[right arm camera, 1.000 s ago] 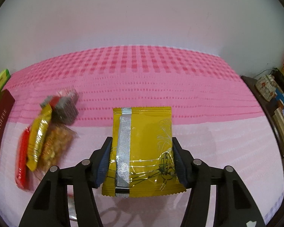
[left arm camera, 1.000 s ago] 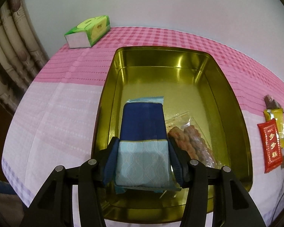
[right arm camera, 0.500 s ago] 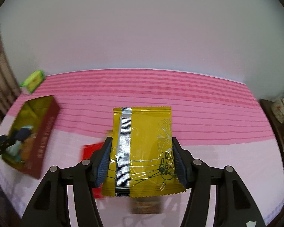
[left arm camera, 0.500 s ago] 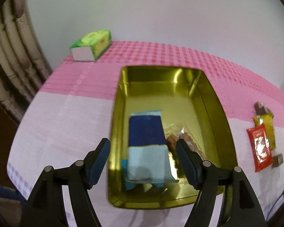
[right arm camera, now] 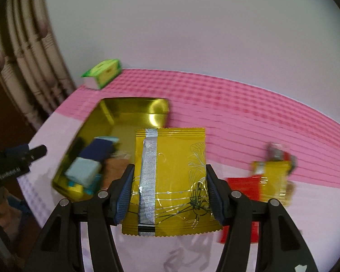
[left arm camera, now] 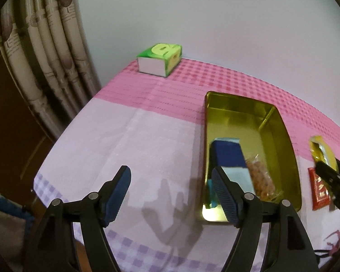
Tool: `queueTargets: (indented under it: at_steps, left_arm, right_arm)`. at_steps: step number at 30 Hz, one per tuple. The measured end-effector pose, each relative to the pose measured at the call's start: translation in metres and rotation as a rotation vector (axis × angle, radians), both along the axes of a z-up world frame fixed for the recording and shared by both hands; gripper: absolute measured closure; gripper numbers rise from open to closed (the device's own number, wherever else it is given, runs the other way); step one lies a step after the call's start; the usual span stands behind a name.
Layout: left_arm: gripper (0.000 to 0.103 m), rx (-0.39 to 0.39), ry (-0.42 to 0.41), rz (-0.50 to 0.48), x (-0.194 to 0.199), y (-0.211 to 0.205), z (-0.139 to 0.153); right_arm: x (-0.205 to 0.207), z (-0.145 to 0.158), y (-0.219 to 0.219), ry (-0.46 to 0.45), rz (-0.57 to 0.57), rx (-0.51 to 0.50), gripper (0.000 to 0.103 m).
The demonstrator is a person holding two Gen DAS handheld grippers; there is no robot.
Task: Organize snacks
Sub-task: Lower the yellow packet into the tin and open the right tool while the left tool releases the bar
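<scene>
A gold tin (left arm camera: 281, 122) stands on the pink and white tablecloth; it also shows in the right wrist view (right arm camera: 133, 108). In it lie a blue packet (left arm camera: 229, 156) and a clear bag of brown snacks (left arm camera: 260, 179). My left gripper (left arm camera: 171, 195) is open and empty, to the left of the tin, above the cloth. My right gripper (right arm camera: 167, 192) is shut on a yellow foil snack packet (right arm camera: 172, 176), held in the air just right of the tin. It shows at the right edge of the left wrist view (left arm camera: 324, 151).
A green tissue box (left arm camera: 161, 59) stands at the far left corner by the curtain (left arm camera: 45, 56). A red packet (left arm camera: 319, 191) lies right of the tin. More loose snacks, yellow and red (right arm camera: 272, 179), lie on the cloth to the right.
My left gripper let go of the blue packet in the tin, opened, and drew back and to the left. My right gripper carried the yellow packet leftward to the tin.
</scene>
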State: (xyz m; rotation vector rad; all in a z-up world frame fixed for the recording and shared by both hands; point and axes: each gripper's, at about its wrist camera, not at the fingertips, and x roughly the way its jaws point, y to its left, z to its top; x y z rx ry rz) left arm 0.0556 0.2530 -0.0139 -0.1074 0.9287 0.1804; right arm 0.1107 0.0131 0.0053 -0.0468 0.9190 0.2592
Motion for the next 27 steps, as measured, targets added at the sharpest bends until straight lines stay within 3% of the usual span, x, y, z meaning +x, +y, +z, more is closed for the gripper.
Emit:
queueTargets:
  at_steps: [9,13,27]
  left_arm:
    - [0.027,0.045,-0.012,0.018,-0.003,0.009,0.002]
    - [0.026,0.066,-0.009,0.046,-0.002,0.015,0.001]
    - [0.026,0.019,0.000,0.056,0.000,0.023,-0.002]
  right_arm:
    - [0.009,-0.024,0.062,0.047,0.044,-0.039,0.048]
    - [0.014,-0.034,0.073,0.065,0.046,-0.061,0.048]
    - [0.028,-0.062,0.086,0.130,0.020,-0.092,0.047]
